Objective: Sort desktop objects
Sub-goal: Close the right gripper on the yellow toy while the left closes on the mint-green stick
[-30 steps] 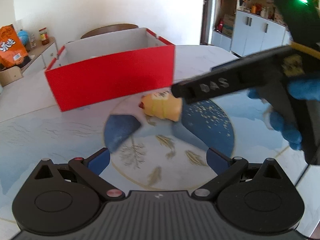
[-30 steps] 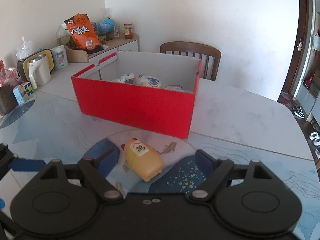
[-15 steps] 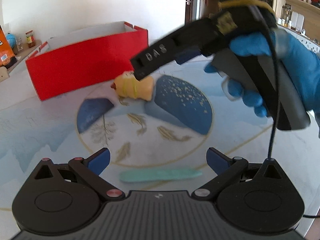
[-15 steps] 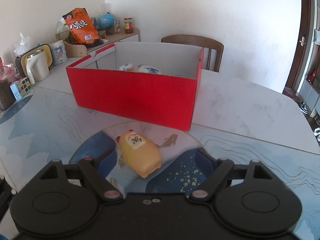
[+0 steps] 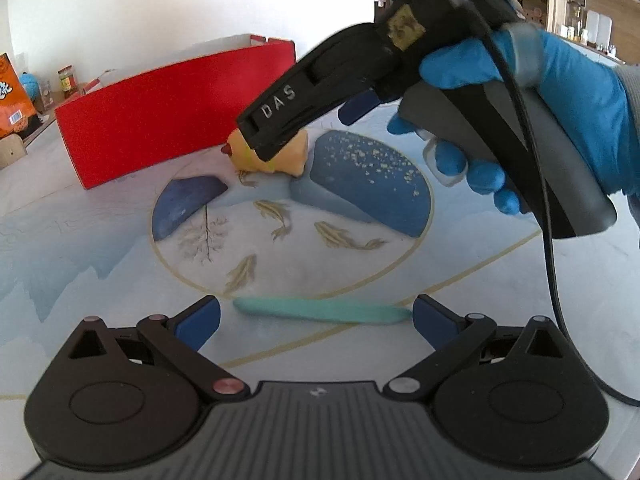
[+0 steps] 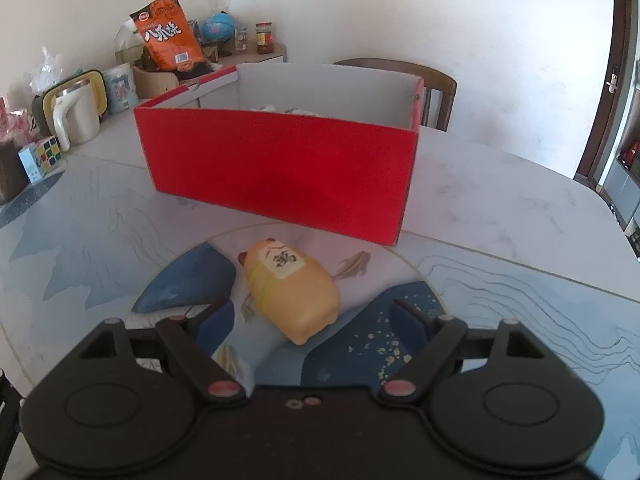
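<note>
The right gripper (image 6: 312,322) is spread wide and holds nothing; the yellow toy (image 6: 292,288) lies on the worktop (image 6: 500,220) between its fingertips, touching neither. The red box (image 6: 280,168) stands just beyond the toy. The left gripper (image 5: 316,320) is also spread and empty, with a green stick (image 5: 320,310) lying crosswise between its fingertips.

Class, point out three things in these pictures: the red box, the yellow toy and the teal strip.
red box (image 6: 280,168), right wrist view, front wall.
yellow toy (image 6: 296,292), right wrist view, middle of its body.
teal strip (image 5: 320,310), left wrist view, middle of its length.
</note>
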